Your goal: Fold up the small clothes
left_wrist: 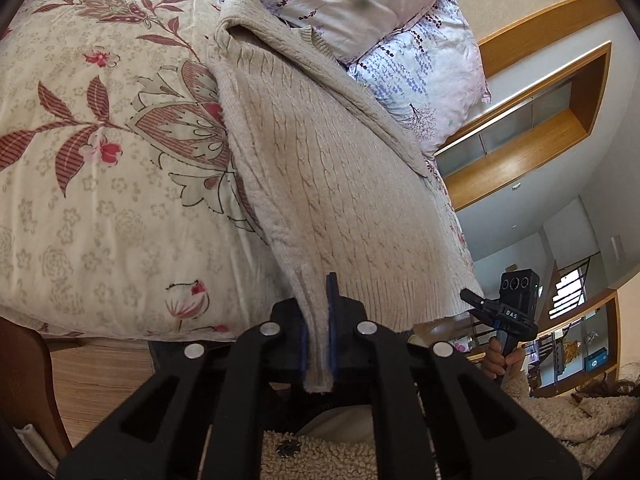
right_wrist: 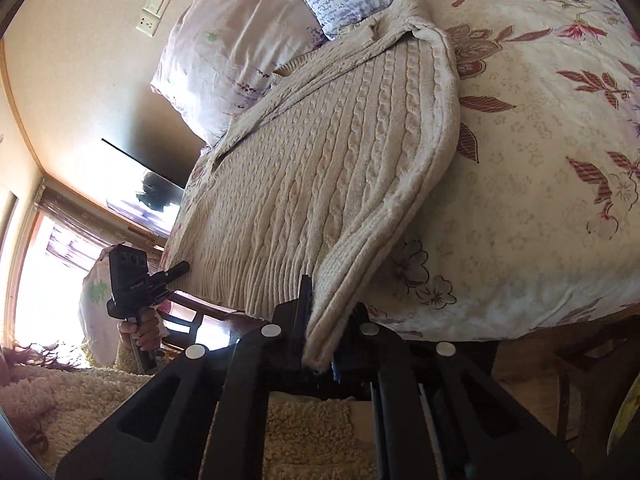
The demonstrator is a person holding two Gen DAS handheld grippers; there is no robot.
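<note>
A cream cable-knit sweater [left_wrist: 320, 184] lies lengthwise on a floral bedspread [left_wrist: 100, 160], collar toward the pillows, hem at the near edge of the bed. It also shows in the right wrist view [right_wrist: 320, 168]. My left gripper [left_wrist: 318, 340] is shut on the cuff of one sleeve at the bed's near edge. My right gripper [right_wrist: 320, 336] is shut on the cuff of the other sleeve. Each gripper appears in the other's view, held in a hand: the right one [left_wrist: 476, 304] and the left one [right_wrist: 176, 272], both beside the hem.
Two floral pillows [left_wrist: 400, 40] lie at the head of the bed beyond the collar. A wooden chair [left_wrist: 24, 380] stands at the bed's near corner. A dark television [right_wrist: 148, 188] and a bright window [right_wrist: 48, 280] are on the far wall.
</note>
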